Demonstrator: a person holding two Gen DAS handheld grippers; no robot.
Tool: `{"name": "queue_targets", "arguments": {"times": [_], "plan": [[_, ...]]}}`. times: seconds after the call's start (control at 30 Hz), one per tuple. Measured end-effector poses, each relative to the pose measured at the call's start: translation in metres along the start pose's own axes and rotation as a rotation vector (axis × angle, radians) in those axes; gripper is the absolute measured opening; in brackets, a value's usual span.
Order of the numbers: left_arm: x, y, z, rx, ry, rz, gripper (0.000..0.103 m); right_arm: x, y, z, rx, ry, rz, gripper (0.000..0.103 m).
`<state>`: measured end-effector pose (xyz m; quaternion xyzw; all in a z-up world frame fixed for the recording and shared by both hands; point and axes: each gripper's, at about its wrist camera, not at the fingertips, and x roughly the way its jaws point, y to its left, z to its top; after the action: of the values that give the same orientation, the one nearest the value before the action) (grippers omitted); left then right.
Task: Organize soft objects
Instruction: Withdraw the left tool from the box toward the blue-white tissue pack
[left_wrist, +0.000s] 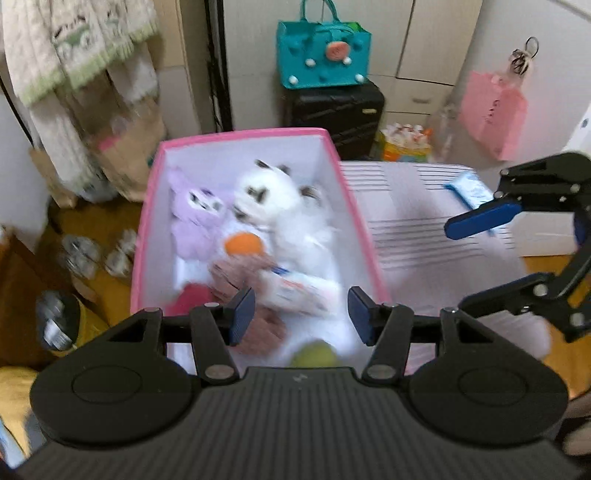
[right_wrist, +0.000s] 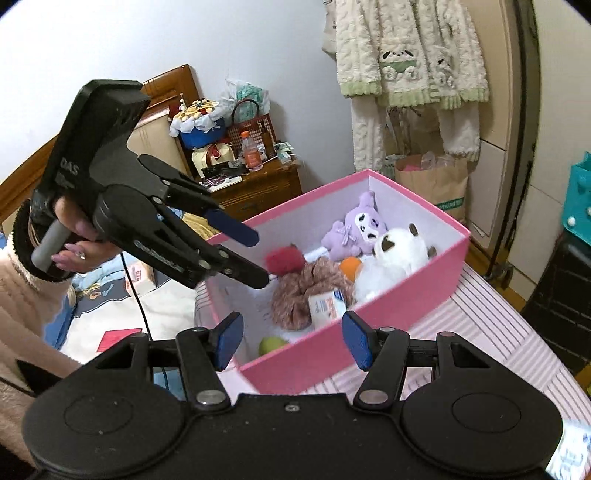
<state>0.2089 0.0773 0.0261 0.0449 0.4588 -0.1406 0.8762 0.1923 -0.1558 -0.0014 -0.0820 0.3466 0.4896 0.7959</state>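
Note:
A pink box (left_wrist: 343, 177) (right_wrist: 406, 299) with white walls stands on the striped bed cover. Inside lie a purple plush (left_wrist: 195, 210) (right_wrist: 354, 225), a white plush (left_wrist: 284, 206) (right_wrist: 395, 254), an orange ball (left_wrist: 242, 243) (right_wrist: 349, 266), a brownish fluffy cloth (right_wrist: 303, 291), a tissue pack (left_wrist: 299, 291) (right_wrist: 327, 306), a red fluffy piece (right_wrist: 284, 260) and a green ball (left_wrist: 314, 354) (right_wrist: 271, 345). My left gripper (left_wrist: 301, 314) (right_wrist: 260, 258) hangs open over the box's near end, holding nothing. My right gripper (right_wrist: 291, 339) (left_wrist: 456, 267) is open and empty, beside the box's long side.
The pink-striped cover (left_wrist: 417, 240) spreads right of the box, with a blue-white packet (left_wrist: 469, 188) on it. Behind stand a black suitcase (left_wrist: 336, 114) with a teal bag (left_wrist: 321, 55). A cluttered nightstand (right_wrist: 258, 188) and paper bag (right_wrist: 432, 184) flank the box. A hand (right_wrist: 74, 243) holds the left gripper.

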Motion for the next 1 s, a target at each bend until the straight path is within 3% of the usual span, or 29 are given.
{"name": "queue_targets", "arguments": {"times": [0.17, 0.43, 0.7, 1.0], "plan": [[-0.024, -0.028, -0.006, -0.031, 0.002, -0.058, 0.057, -0.032, 0.008, -0.018, 0.009, -0.018, -0.017, 0.064], [-0.053, -0.089, -0.009, 0.099, -0.080, -0.126, 0.060, -0.087, 0.021, -0.055, 0.018, -0.065, -0.107, 0.065], [-0.043, -0.126, -0.002, 0.181, -0.109, -0.206, 0.060, -0.124, 0.029, -0.093, 0.058, -0.125, -0.199, 0.065], [-0.018, -0.171, -0.005, 0.228, -0.155, -0.356, 0.060, -0.131, 0.003, -0.143, 0.186, -0.173, -0.334, 0.066]]}}
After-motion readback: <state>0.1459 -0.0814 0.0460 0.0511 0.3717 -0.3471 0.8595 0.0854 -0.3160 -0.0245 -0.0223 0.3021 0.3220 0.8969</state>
